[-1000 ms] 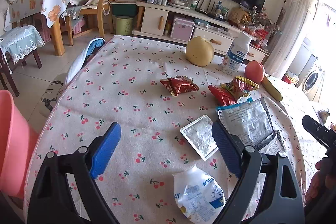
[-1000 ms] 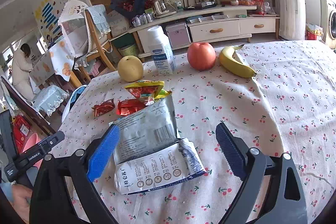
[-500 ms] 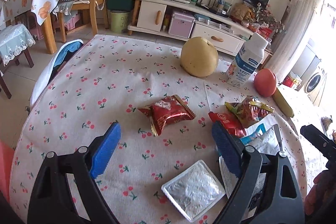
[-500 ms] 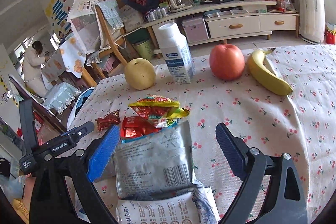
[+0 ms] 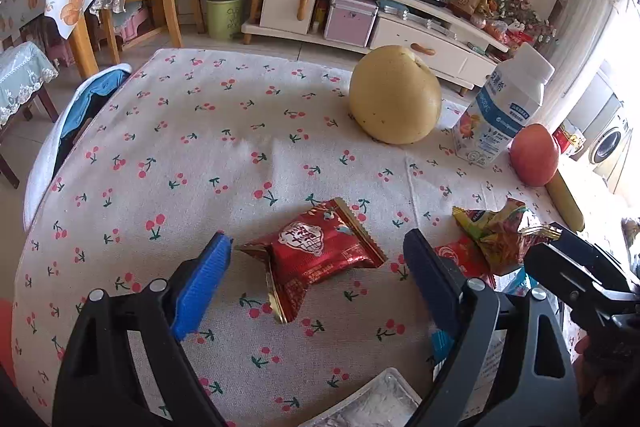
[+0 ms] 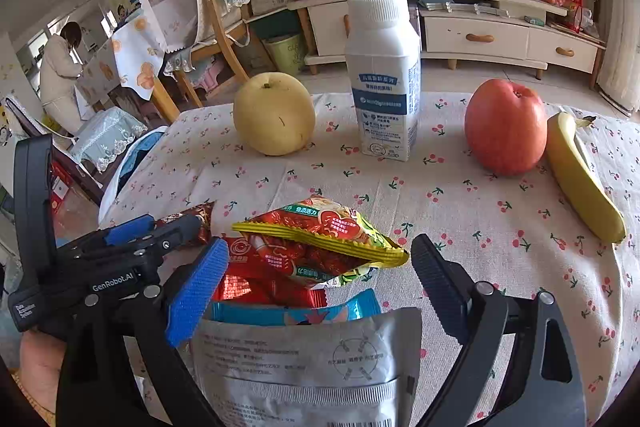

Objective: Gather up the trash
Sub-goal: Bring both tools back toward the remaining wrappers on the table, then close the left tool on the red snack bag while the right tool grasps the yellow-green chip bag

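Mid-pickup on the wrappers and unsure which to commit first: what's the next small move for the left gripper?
Probably lower the left gripper onto the red candy wrapper and close: it's open, and the wrapper lies alone on the tablecloth between its fingers.

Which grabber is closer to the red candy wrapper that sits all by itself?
Left. The left gripper is open with the red wrapper lying right between its fingers, not squeezed yet. The right gripper hangs over the pile of other wrappers, off to the side of it.
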`<state>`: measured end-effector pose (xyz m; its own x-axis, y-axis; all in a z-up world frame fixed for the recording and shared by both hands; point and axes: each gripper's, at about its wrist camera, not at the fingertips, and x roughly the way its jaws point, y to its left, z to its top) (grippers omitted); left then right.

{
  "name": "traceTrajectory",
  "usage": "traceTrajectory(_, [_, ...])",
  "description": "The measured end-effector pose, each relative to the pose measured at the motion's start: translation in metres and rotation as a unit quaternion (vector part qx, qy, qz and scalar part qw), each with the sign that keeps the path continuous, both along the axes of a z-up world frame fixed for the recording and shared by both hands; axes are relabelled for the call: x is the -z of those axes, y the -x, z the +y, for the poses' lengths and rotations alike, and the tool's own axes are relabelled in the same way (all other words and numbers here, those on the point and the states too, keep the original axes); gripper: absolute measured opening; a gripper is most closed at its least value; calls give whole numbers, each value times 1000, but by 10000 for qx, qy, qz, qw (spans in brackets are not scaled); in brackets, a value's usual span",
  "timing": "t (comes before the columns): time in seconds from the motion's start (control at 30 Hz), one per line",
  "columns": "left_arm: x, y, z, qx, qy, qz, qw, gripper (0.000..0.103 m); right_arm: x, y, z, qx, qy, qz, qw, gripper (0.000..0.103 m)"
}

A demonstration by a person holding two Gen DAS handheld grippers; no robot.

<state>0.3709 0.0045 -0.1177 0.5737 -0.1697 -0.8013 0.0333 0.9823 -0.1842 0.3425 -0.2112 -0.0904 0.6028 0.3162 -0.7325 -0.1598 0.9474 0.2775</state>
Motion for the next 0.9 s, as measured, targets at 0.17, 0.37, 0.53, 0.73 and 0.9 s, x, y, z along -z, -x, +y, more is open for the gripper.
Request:
traceTrajectory(0.17, [9, -6, 8, -77, 224, 256, 9994, 88, 8, -10, 13, -213, 135, 59, 9997, 87])
traceTrajectory(0.37, [9, -4, 8, -155, 68, 200, 9997, 67, 6, -5, 16, -299, 177, -119, 9993, 44])
traceTrajectory(0.53, [7, 0, 9, -177, 116, 184, 9996, 65, 7, -1, 13, -294, 257, -209, 9990, 27])
traceTrajectory(0.73, [3, 11, 13, -196, 178, 54, 9996, 57, 4, 12, 11, -391, 187, -290, 9986, 19])
traceTrajectory(0.9, [-2, 22, 16, -154, 234, -31, 9996, 46, -5, 28, 10, -406, 226, -440, 9980, 14])
